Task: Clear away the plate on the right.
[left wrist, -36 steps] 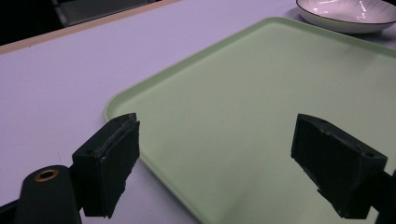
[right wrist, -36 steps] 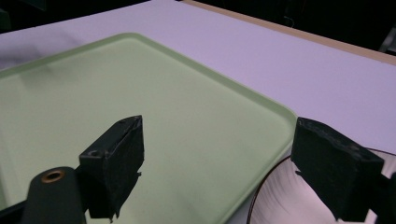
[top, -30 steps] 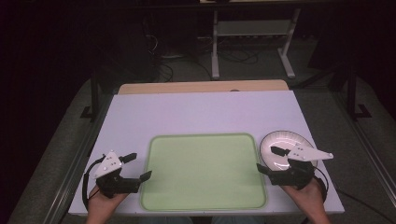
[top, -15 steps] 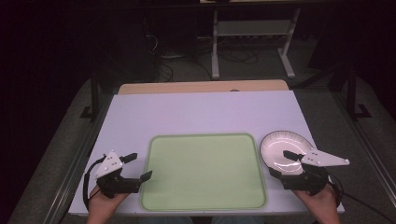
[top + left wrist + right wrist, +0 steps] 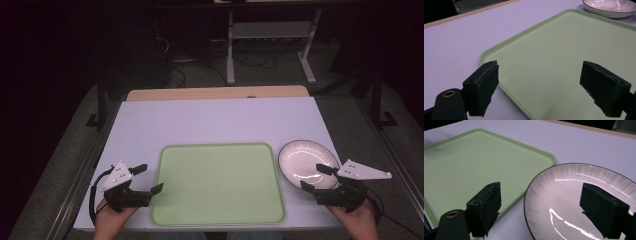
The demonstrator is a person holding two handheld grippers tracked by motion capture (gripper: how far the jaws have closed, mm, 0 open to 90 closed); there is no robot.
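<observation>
Left claw [image 5: 149,179] rests released at the near-left corner of the flat pale-green plastic tray [image 5: 218,182]; right claw [image 5: 316,178] hangs released over the near rim of the white ribbed bowl with a dark edge [image 5: 302,162], just beside the tray on the white bench [image 5: 215,122].

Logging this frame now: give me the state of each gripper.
Left gripper: open, holding nothing, jaws over the near left edge of the green tray.
Right gripper: open, holding nothing, jaws over the near rim of the white plate.
</observation>
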